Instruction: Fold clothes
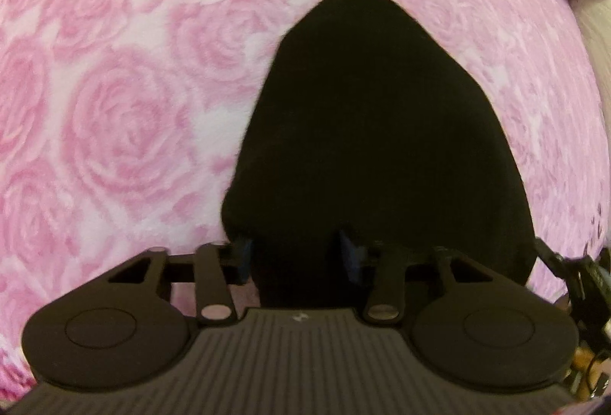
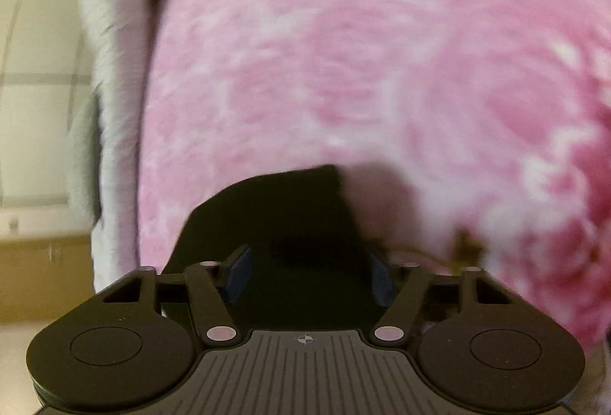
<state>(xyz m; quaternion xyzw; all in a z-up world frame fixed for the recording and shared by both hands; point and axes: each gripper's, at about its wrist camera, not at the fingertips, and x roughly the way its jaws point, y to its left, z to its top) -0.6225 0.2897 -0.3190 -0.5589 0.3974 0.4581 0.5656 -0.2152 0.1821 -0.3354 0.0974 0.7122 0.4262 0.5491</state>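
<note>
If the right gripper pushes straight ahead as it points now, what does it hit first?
The black garment: it already lies between the right gripper's open fingers. Past its far edge comes the pink rose blanket; depth is hard to judge.

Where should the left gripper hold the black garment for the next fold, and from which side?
Keep to the near edge of the black garment, approached from the gripper's own side: the cloth tapers to a point far away, while its wide near hem already lies between the left gripper fingers.
</note>
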